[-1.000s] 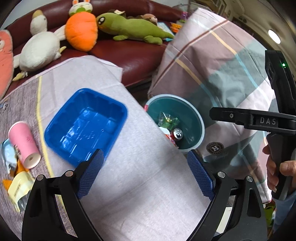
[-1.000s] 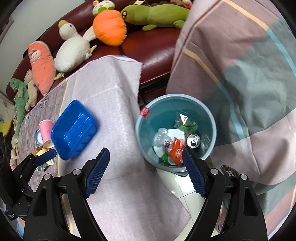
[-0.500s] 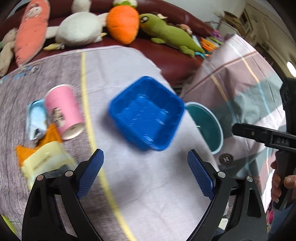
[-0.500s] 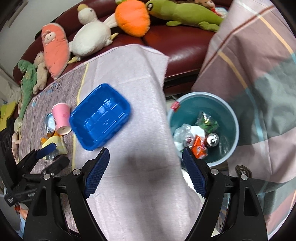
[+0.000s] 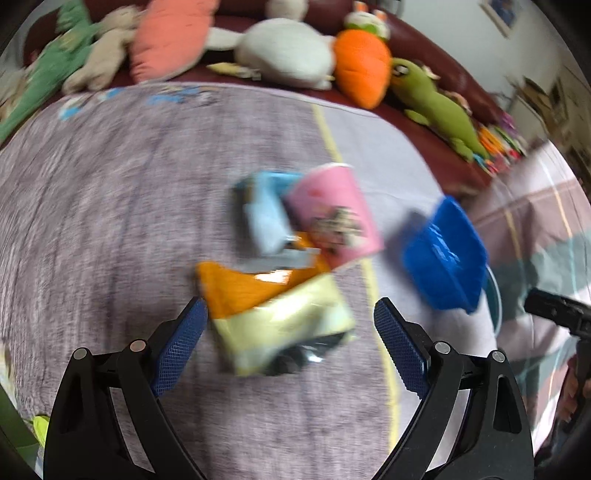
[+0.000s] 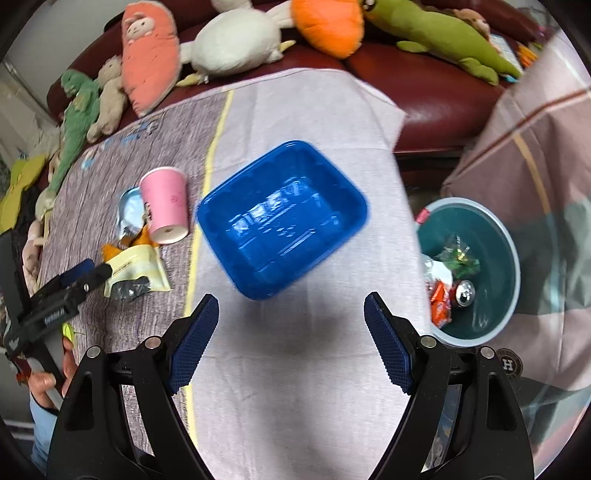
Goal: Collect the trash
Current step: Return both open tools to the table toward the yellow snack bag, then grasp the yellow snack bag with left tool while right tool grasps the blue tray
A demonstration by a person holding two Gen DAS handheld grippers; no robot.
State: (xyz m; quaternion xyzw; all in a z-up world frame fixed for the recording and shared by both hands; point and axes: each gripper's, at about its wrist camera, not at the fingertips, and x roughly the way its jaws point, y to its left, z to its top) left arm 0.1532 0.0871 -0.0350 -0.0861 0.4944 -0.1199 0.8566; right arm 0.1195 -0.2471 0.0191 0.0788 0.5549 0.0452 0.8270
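A pile of trash lies on the cloth-covered table: a pale yellow packet [image 5: 284, 328] [image 6: 136, 271], an orange wrapper [image 5: 236, 290], a light blue pouch [image 5: 264, 218] and a pink paper cup [image 5: 334, 216] [image 6: 166, 205] on its side. My left gripper [image 5: 290, 345] hangs open just above the yellow packet, the jaws on either side of it and not touching. An empty blue plastic tray [image 6: 282, 218] [image 5: 445, 254] rests near the table's right edge. My right gripper [image 6: 290, 345] stands open over bare cloth below the tray. A teal bin [image 6: 502, 258] on the floor holds wrappers and a can.
Plush toys line a dark red sofa [image 6: 436, 92] behind the table: a white duck [image 6: 236, 40], an orange carrot [image 6: 327, 22], a green lizard [image 6: 443, 33]. A checked blanket [image 6: 535, 155] covers something right of the bin. The table's right edge [image 6: 404, 206] drops to the floor.
Both grippers swung left, away from the bin. The left one went from over the blue tray to over the trash pile; the right one went from over the bin to below the tray.
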